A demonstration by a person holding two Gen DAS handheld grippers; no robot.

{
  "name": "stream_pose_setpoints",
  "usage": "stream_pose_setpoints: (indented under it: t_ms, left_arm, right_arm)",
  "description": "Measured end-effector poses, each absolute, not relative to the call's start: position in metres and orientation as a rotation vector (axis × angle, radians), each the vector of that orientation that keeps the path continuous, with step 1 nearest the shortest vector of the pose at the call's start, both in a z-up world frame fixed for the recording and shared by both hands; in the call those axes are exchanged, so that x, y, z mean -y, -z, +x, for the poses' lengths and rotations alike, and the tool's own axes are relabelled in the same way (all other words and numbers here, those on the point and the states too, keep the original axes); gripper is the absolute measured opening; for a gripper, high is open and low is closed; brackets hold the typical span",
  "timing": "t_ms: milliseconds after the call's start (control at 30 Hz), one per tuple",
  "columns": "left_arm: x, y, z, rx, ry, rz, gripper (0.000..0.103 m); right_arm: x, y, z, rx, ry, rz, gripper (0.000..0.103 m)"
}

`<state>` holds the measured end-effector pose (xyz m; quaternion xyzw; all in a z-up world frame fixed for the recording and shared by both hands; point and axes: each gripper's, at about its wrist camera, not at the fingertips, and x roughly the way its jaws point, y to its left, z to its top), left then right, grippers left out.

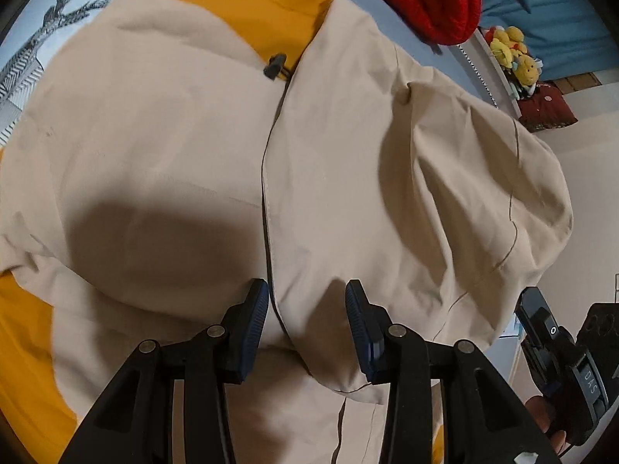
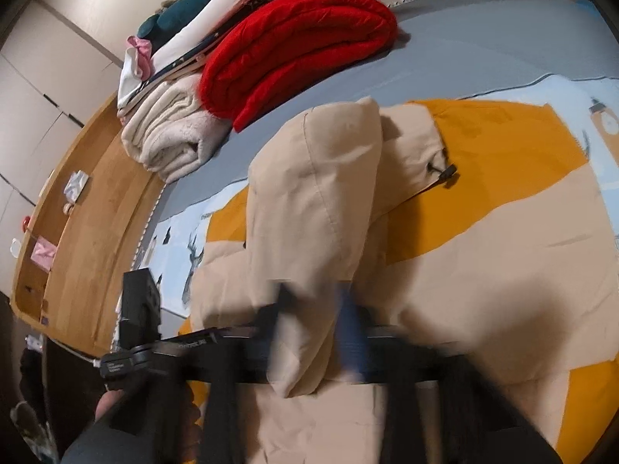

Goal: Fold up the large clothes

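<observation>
Beige and mustard-yellow cotton, one large jacket [image 1: 174,162], lay spread across the blue printed bedsheet [image 2: 425,58] in front of you. Your left gripper [image 1: 306,323] hung over it with its two blue-padded fingers [image 1: 255,321] spread apart, a beige fold rising between them, unpinched. Your right gripper [image 2: 313,332], blurred, had its two fingers pinched on one beige sleeve [image 2: 309,193]. One folded red knit blanket [image 2: 301,42] and one cream fleece blanket [image 2: 170,135] sat beyond.
</observation>
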<state>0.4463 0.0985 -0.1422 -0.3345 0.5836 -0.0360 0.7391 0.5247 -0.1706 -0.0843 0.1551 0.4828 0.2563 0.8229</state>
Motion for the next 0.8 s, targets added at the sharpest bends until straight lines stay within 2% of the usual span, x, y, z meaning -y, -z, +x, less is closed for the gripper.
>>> stream_pose_setpoints:
  t_ms: [33, 67, 100, 233, 333, 400, 533, 567, 633, 667, 767, 800]
  left_arm:
    - [-0.099, 0.141, 0.446, -1.278, 0.081, -0.738, 0.033]
    - [-0.101, 0.141, 0.444, -1.277, 0.087, -0.744, 0.018]
    - [-0.103, 0.140, 0.442, -1.275, 0.093, -0.751, 0.008]
    - [-0.113, 0.111, 0.438, -1.149, 0.091, -0.723, 0.002]
    - [-0.116, 0.073, 0.434, -1.002, 0.115, -0.663, 0.002]
    - [-0.111, 0.062, 0.434, -0.983, 0.121, -0.606, 0.002]
    - [-0.097, 0.124, 0.441, -1.301, 0.024, -0.501, 0.006]
    - [-0.099, 0.139, 0.439, -1.345, 0.000, -0.523, 0.009]
    - [-0.101, 0.131, 0.440, -1.318, -0.025, -0.529, 0.009]
    - [-0.101, 0.120, 0.440, -1.285, -0.030, -0.503, 0.009]
    - [-0.100, 0.074, 0.433, -1.102, -0.054, -0.378, 0.022]
    - [-0.098, 0.064, 0.430, -1.054, -0.041, -0.362, 0.023]
  right_arm:
    - [0.171, 0.085, 0.525, -1.022, -0.535, 0.328, 0.006]
    - [0.173, 0.086, 0.524, -1.012, -0.510, 0.326, 0.004]
    - [0.175, 0.087, 0.525, -1.012, -0.494, 0.339, 0.003]
    - [0.194, 0.088, 0.527, -1.008, -0.420, 0.433, 0.001]
    - [0.211, 0.093, 0.527, -1.025, -0.348, 0.532, 0.001]
    - [0.218, 0.105, 0.524, -1.072, -0.287, 0.603, 0.001]
    - [0.216, 0.150, 0.520, -1.260, -0.162, 0.610, 0.001]
    - [0.218, 0.164, 0.519, -1.305, -0.126, 0.616, 0.001]
    - [0.218, 0.171, 0.520, -1.323, -0.120, 0.627, 0.002]
    - [0.216, 0.168, 0.521, -1.321, -0.128, 0.617, 0.004]
    - [0.213, 0.150, 0.527, -1.260, -0.138, 0.555, 0.016]
    - [0.212, 0.141, 0.527, -1.221, -0.125, 0.524, 0.032]
